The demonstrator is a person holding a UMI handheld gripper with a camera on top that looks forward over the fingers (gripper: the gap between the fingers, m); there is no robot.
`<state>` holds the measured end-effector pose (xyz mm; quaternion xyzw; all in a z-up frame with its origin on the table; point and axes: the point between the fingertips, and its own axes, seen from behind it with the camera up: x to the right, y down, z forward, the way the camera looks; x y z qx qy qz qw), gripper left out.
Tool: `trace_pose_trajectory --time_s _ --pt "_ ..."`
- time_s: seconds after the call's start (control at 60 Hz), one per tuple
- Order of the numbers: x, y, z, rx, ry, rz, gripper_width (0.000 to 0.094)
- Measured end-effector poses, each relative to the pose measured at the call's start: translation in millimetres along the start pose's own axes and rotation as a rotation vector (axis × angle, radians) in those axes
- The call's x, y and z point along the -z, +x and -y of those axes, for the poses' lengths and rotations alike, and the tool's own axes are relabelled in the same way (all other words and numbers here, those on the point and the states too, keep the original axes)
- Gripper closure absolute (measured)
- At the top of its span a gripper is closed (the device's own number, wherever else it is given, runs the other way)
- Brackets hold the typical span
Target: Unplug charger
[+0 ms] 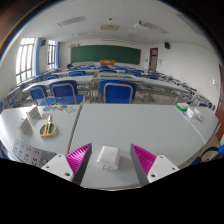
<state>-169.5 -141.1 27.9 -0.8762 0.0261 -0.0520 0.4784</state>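
Note:
A small white charger (106, 156) lies flat on the white table (140, 125), with its metal prongs pointing back toward me. It sits between the fingers of my gripper (111, 160), with a gap on each side. The left pink pad (80, 157) and the right pink pad (143, 157) stand apart, so the gripper is open. No cable on the charger is visible.
A flat white strip-like object (25, 152) lies at the table's left edge. A small yellow item (47, 129) and a white object (33, 115) sit behind it. A green item (183, 107) is at the far right. Blue chairs (117, 92) and desk rows stand beyond.

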Motion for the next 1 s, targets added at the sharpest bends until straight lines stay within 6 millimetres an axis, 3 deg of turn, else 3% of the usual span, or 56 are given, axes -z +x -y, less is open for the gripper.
trace_pose_trajectory --time_s 0.05,0.15,0.317,0.483,0.65,0.8,1.0 --pt "9 0 6 0.009 0.017 0.000 0.0080" --pt "42 -1 18 0.033 0.050 -0.006 0.0077" --pt "122 -11 28 0.038 0.099 -0.005 0.0083" --pt "215 -20 18 0.047 0.136 -0.032 0.0085" --pt "287 -28 0 0.051 0.133 -0.054 0.0086" --pt "323 -32 -11 0.048 0.133 -0.063 0.0086" --pt "342 -33 -17 0.014 0.128 -0.069 0.0085"
